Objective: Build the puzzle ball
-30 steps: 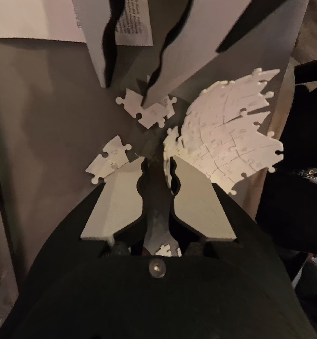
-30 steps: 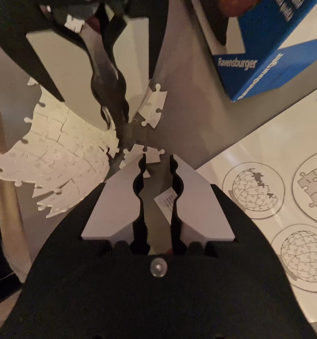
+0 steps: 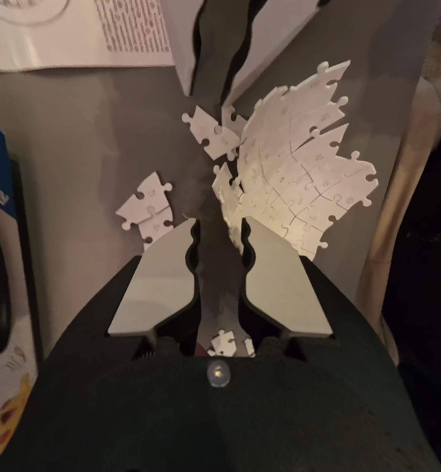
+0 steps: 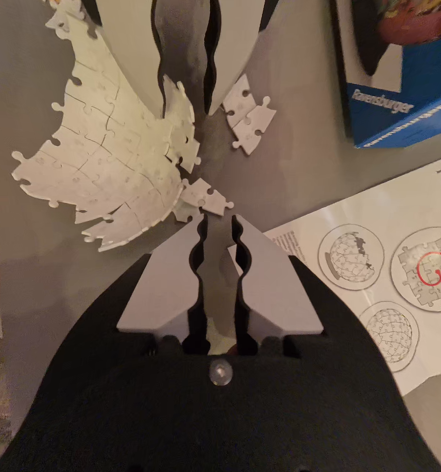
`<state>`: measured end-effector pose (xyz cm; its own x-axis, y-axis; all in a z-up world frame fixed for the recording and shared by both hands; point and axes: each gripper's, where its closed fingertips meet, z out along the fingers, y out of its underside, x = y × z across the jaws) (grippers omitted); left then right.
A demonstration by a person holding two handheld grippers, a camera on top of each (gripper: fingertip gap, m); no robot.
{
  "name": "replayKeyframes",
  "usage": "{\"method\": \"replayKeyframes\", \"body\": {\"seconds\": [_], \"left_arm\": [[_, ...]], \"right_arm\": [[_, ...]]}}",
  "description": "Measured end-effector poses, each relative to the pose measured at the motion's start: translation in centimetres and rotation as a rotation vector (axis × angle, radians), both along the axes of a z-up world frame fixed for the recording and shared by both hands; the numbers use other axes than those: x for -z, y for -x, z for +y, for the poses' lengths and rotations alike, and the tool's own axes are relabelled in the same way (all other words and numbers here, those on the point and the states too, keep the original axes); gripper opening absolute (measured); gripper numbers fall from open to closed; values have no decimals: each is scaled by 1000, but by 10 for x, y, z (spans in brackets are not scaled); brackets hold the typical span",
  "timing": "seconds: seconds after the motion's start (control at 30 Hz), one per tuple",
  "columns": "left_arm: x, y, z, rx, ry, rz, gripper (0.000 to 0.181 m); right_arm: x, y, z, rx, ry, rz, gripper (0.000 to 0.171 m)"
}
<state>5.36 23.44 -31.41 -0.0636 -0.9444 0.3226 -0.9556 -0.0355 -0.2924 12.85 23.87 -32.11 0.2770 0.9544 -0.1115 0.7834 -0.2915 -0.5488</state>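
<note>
Grey table (image 3: 86,178): shell (image 3: 296,173) now steeper

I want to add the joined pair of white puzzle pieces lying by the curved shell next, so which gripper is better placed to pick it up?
Right, probably. The right gripper is open with its tips just short of the joined pair of white puzzle pieces. The left gripper sits across the curved white puzzle shell, farther from that pair.

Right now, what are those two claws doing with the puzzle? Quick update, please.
Left gripper and right gripper open, empty. Curved ball section unfinished on table. Loose joined pieces nearby; nothing blocking.
</note>
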Motion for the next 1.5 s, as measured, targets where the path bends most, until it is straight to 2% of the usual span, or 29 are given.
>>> {"method": "replayKeyframes", "body": {"seconds": [0.2,0.33,0.47,0.6,0.73,0.87,1.03,1.33,1.5], "left_arm": [[11,5,4,-97,3,-18,16],[16,4,11,-79,-19,2,18],[17,-1,17,-39,-38,37,24],[17,-7,23,-14,-56,57,28],[17,-11,24,0,-62,68,28],[17,-14,26,2,-64,72,29],[17,-15,27,16,-74,72,31],[18,-16,33,-18,-129,60,36],[17,-11,44,-60,-223,48,38]], "right_arm": [[-1,17,-18,-12,72,64,14],[2,21,-30,-4,106,60,13],[-2,10,-15,64,65,54,14],[-19,8,13,126,-49,80,5],[-24,28,17,60,-50,148,0],[-12,47,9,-30,-25,172,0],[5,50,10,-32,-39,133,0],[11,50,4,-43,-28,115,0],[12,52,4,-46,-46,105,0]]}}
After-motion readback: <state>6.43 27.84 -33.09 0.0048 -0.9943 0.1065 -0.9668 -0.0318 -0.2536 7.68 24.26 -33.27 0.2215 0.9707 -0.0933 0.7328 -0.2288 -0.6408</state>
